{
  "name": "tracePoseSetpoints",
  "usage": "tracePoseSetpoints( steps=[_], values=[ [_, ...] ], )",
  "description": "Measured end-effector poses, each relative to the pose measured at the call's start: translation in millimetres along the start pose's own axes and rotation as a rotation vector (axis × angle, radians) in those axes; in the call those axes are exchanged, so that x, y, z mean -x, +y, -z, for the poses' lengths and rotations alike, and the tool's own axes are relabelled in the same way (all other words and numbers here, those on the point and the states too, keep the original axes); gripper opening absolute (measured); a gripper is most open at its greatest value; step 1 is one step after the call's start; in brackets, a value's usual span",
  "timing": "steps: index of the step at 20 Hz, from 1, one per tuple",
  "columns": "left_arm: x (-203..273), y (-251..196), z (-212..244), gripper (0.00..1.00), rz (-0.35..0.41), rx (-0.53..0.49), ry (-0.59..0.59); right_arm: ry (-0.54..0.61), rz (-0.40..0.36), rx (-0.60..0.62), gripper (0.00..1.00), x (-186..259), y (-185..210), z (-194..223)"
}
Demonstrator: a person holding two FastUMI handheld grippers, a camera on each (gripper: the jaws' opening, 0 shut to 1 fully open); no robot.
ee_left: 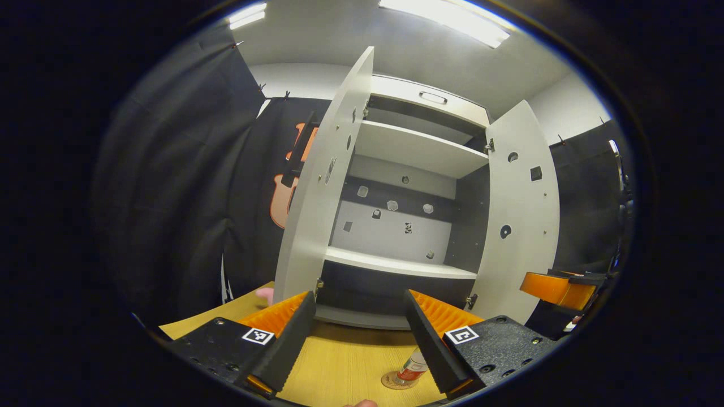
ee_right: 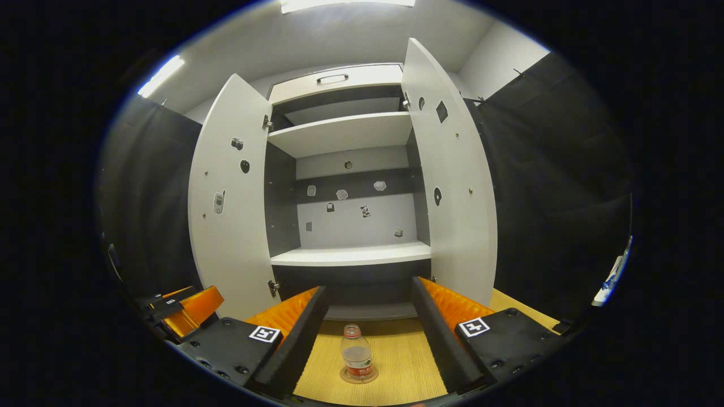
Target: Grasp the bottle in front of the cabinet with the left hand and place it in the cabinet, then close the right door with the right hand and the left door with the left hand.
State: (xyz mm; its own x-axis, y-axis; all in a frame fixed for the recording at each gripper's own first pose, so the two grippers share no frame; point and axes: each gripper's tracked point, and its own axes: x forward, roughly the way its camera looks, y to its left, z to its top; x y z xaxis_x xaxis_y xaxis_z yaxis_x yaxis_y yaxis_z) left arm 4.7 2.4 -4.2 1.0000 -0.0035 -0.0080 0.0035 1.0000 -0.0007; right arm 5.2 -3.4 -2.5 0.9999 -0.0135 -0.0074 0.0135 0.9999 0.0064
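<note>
Standing upright on a small round coaster (ee_right: 358, 375) on the desk (ee_right: 396, 362), the bottle (ee_right: 357, 356) waits just in front of the cabinet (ee_right: 348, 169), untouched; the first step, the left-hand grasp, is not yet done. In the right gripper view it sits centred between the spread fingers of the right gripper (ee_right: 367, 339), ahead of them and apart from both. In the left gripper view the bottle (ee_left: 412, 368) lies low and to the right, tucked behind the right finger of the left gripper (ee_left: 359, 333), whose jaws are wide apart and hold nothing. Judging from this, the left gripper would need to swing toward its right and drop to straddle the bottle.

Both doors are swung fully out, the left door (ee_right: 229, 209) and right door (ee_right: 452, 181) flanking the shelves, presumably so the lower shelf (ee_right: 350, 255) is free to take the bottle.

In the left gripper view only the bottle's lower part and label show past the finger; its cap is hidden. The other gripper appears far to the side in each view, cut off at the edge, so its jaws cannot be read there. A fingertip (ee_left: 264, 294) peeks beside the left finger
</note>
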Motion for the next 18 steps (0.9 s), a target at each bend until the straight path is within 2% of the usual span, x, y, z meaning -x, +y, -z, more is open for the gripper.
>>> tracePoseSetpoints(
  steps=[3, 8, 11, 13, 18],
  values=[
    [-12, -16, -3, 0.95, 0.05, -0.002, -0.009, -0.003, 0.016, 0.002, 0.98, 4, -7, -3],
    [-46, -76, 13, 0.95, 0.206, 0.029, 0.009, -0.015, 0.077, 0.025, 0.98, 18, -29, -11],
    [-61, -112, 43, 0.97, 0.274, 0.021, 0.046, -0.01, 0.126, 0.036, 0.98, 32, -49, -11],
    [-70, -131, 68, 0.95, 0.308, 0.009, 0.074, -0.008, 0.16, 0.047, 0.98, 41, -62, -12],
    [-87, -154, 138, 0.95, 0.32, -0.034, 0.146, 0.02, 0.219, 0.043, 0.98, 57, -92, -11]
  ],
)
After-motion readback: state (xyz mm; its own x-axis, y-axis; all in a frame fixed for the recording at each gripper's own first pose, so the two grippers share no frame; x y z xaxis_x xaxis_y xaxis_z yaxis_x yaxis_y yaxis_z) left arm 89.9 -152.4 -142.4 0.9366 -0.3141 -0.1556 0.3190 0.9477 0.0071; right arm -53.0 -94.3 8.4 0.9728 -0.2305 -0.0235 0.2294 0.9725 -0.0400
